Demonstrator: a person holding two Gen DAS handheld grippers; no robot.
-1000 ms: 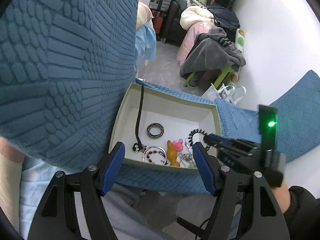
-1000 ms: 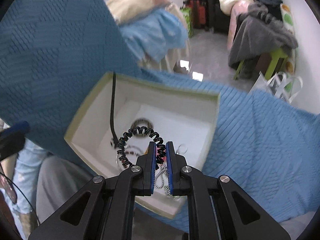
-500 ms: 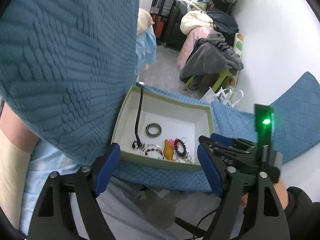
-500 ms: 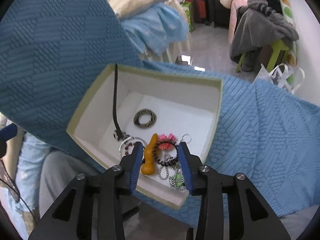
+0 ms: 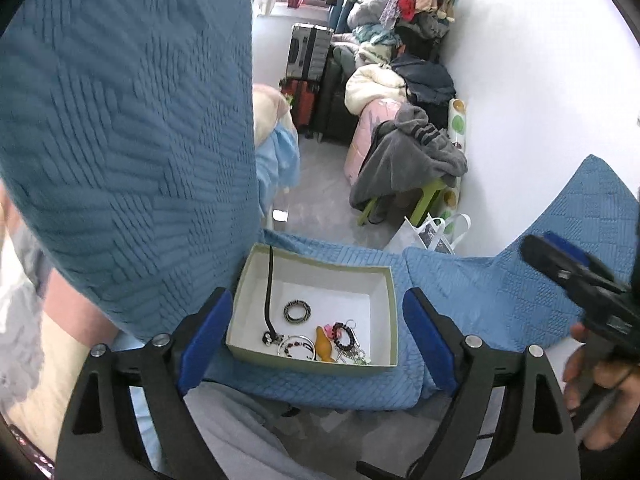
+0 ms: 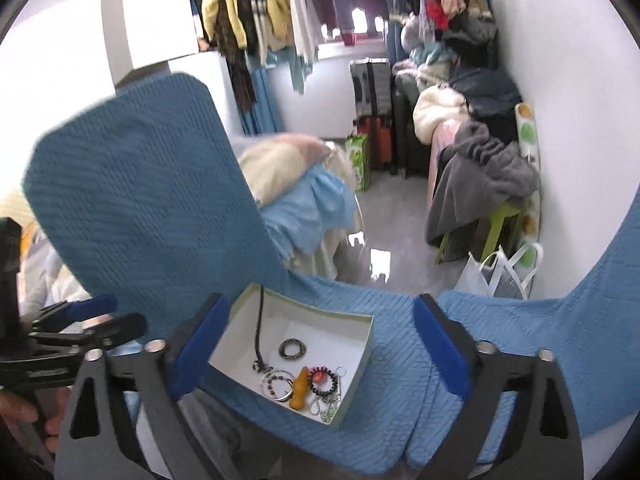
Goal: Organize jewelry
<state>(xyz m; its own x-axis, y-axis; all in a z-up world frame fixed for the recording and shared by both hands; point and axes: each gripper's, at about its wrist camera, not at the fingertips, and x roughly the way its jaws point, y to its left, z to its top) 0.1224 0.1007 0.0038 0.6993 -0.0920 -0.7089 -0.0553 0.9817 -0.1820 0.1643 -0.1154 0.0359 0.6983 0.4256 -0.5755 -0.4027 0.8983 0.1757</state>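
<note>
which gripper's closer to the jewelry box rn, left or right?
Left, marginally, judging by how large the jewelry box looks. The left gripper hangs open above the box's near side; the right gripper, also open and empty, sits slightly higher and further back.

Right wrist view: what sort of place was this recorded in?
Most likely a lived-in bedroom or spare room at home. Clothes hang on a rail by the window, suitcases stand against the far wall, and more clothing is piled on a green stool.

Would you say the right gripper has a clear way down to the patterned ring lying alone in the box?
Probably yes: the right gripper is open above the box, and the patterned ring lies uncovered, apart from the other pieces.
</note>
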